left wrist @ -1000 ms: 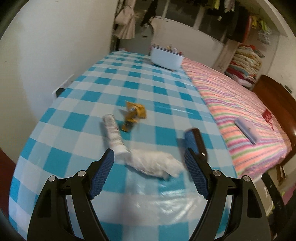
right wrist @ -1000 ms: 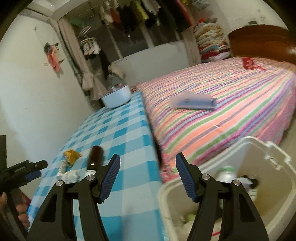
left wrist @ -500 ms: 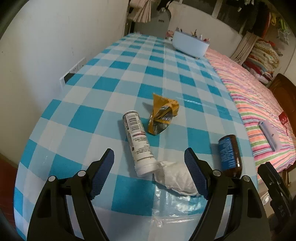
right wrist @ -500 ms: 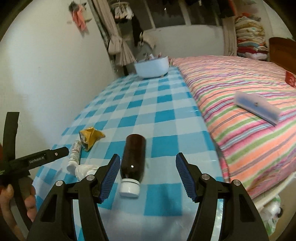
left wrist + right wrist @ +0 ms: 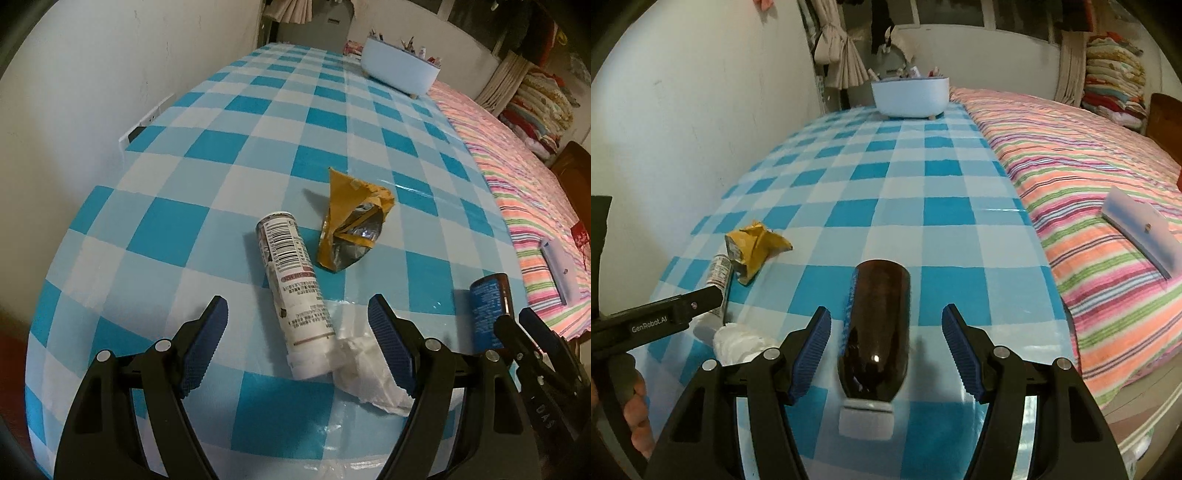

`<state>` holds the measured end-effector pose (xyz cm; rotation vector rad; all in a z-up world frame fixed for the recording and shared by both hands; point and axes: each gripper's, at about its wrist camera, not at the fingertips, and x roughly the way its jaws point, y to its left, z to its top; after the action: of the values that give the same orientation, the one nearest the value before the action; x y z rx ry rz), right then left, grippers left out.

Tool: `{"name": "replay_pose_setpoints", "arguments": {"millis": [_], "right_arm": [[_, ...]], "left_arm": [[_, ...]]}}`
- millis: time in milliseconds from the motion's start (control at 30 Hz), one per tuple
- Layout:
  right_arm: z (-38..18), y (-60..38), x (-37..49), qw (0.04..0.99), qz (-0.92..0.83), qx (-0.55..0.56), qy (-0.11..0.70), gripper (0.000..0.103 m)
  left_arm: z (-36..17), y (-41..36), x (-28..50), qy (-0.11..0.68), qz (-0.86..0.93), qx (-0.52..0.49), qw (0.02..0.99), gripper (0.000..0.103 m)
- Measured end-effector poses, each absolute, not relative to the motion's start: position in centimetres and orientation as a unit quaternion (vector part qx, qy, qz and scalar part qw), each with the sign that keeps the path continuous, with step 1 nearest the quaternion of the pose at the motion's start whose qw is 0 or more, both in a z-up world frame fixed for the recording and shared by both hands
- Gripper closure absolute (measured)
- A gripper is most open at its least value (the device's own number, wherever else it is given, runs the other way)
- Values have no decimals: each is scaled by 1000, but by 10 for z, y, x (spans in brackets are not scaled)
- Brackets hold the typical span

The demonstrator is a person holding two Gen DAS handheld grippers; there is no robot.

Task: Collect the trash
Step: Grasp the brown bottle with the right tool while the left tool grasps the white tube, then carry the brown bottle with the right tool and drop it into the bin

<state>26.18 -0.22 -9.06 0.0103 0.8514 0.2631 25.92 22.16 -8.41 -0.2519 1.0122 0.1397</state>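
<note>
My left gripper (image 5: 297, 334) hangs over the near end of the table (image 5: 207, 147), its jaws spread wide and gripping nothing. Between them lies a white cylindrical tube (image 5: 295, 291) with a printed barcode label, its capped end toward me. A crumpled white tissue (image 5: 364, 365) rests against that cap, soft and wrinkled, partly behind my right-hand blue ribbed pad. Just beyond the tube sits a torn yellow snack wrapper (image 5: 351, 221), crinkled, its silver foil lining showing.

My right gripper (image 5: 886, 345) is also spread, its jaws on either side of a dark brown glossy bottle (image 5: 877, 332) without touching it. The bottle lies on its side, smooth and rounded, white cap (image 5: 866, 415) nearest me and a blue label along its left flank.

A glossy blue-and-white checked cloth covers the table. At the far end stands a pale oval tub (image 5: 910, 96) on small feet. To the right runs a bed (image 5: 1089, 177) under a striped blanket, with a flat pale box (image 5: 1141, 225) on it.
</note>
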Motion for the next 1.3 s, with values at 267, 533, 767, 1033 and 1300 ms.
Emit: {"name": "replay_pose_setpoints", "arguments": {"millis": [267,533,767,1033,1300], "right_arm": [[-106,7,274,888,140,-16,438,51],[-116,10,274,886,144,-21,441,62],[-115,6,268,892,154,-14,426,62],[-104,-2,256,897,168,7,408,62],[-94,-16,243,901,172,31,397,62]], "left_arm": [[-90,227,267,495,74,-125,856,26],[-99,226,273,507,77,-112,851,26],[-98,224,270,498,82,-94,858,52],[-97,224,261,488,56,-99,865,72],[-83,220,245,461,45,-103,880,73]]}}
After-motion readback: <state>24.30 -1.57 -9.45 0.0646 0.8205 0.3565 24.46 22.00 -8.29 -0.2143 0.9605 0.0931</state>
